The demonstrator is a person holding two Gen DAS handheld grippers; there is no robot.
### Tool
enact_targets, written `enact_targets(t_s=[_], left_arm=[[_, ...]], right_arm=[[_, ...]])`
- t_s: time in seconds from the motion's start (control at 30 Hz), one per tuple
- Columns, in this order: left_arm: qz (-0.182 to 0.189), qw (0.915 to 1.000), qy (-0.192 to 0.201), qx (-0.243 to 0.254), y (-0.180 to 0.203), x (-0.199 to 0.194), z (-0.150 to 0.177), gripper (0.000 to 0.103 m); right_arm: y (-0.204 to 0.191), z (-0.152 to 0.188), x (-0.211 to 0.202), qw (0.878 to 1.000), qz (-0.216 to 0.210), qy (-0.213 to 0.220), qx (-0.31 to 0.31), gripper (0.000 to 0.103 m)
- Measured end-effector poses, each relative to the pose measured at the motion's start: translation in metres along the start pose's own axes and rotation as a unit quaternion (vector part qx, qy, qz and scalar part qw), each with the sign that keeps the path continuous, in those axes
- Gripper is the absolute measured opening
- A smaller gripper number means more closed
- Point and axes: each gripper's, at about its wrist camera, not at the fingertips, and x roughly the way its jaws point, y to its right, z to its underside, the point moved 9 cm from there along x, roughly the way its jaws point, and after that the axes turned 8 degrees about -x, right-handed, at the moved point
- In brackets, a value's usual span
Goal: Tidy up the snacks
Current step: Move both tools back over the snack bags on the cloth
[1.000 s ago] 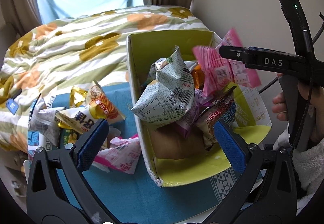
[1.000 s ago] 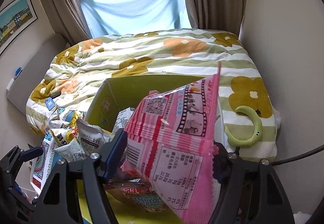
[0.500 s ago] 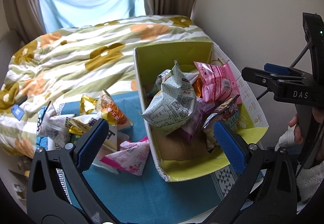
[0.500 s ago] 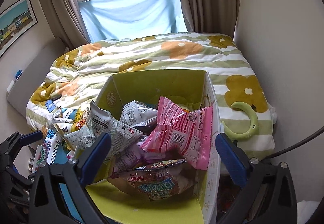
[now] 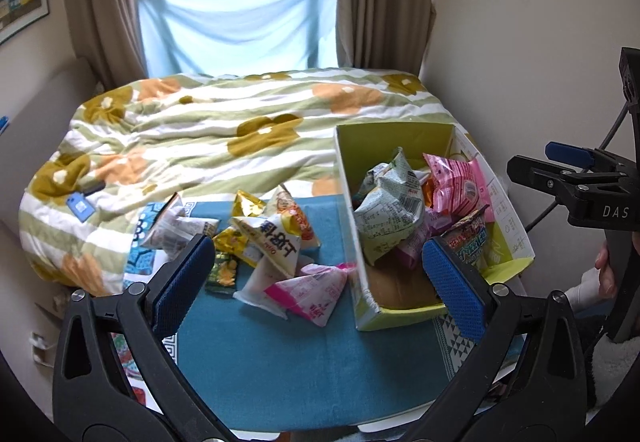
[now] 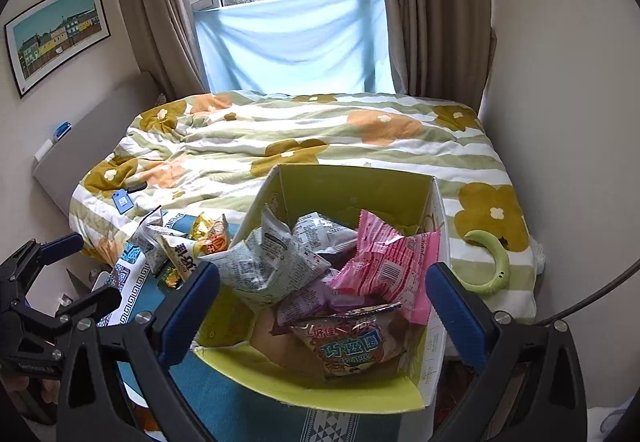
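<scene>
A yellow-green cardboard box (image 5: 396,138) (image 6: 352,184) stands on a teal cloth (image 5: 280,354) and holds several snack packets. Among them a pink packet (image 5: 456,186) (image 6: 390,266) lies on top at the right, beside a grey-white printed packet (image 5: 390,210) (image 6: 272,262). More loose packets (image 5: 272,242) (image 6: 184,246) lie in a pile on the cloth left of the box. My left gripper (image 5: 316,282) hangs open above the cloth and the box's near corner, holding nothing. Over the box's near end, my right gripper (image 6: 320,302) stands wide open and empty.
A bed with a flowered green-striped quilt (image 5: 208,134) (image 6: 320,138) fills the space behind the cloth. A green crescent-shaped object (image 6: 494,266) lies on the quilt right of the box. A wall (image 5: 520,42) stands close on the right. A hand (image 5: 604,270) holds the right gripper's handle.
The right gripper opened and let go of the pink packet, which now lies in the box. Both grippers pulled back and up, so the box and pile look smaller.
</scene>
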Motion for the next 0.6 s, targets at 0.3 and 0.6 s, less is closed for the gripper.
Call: enact_targets(t_s=[0.3, 0.6], left_arm=[[-0.027, 0.9989, 0.016, -0.036, -0.071, -0.027, 0.022, 0.103], [-0.015, 0.9995, 0.002, -0.027, -0.145, -0.019, 0.022, 0.103]], right_arm=[[-0.045, 0.002, -0.017, 0.999, -0.027, 0.027, -0.008, 0.103], [-0.098, 0.005, -0.011, 0.999, -0.011, 0.03, 0.005, 0.103]])
